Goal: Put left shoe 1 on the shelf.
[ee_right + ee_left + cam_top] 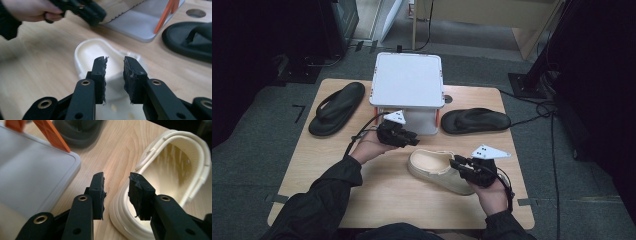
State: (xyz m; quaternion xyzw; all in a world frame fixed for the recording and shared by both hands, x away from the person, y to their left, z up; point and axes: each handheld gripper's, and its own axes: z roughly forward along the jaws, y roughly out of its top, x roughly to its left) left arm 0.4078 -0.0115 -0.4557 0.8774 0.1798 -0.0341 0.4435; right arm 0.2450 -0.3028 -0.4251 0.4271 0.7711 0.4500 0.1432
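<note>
Between the two grippers on the wooden table [337, 165] lies a cream clog [437, 170]. Its heel rim sits just ahead of the left gripper [116, 187], whose jaws stand narrowly apart with nothing between the pads. At the toe end, the right gripper [114, 72] hovers above the clog, jaws also narrowly apart and not gripping. Beyond them stands a white shelf [408, 80], flanked by two black sandals [337, 107].

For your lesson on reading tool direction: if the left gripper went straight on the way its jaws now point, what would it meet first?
Probably the cream clog: in the left gripper view the left gripper has the clog's heel rim just ahead, between its parted jaws. Depth is hard to judge.
</note>
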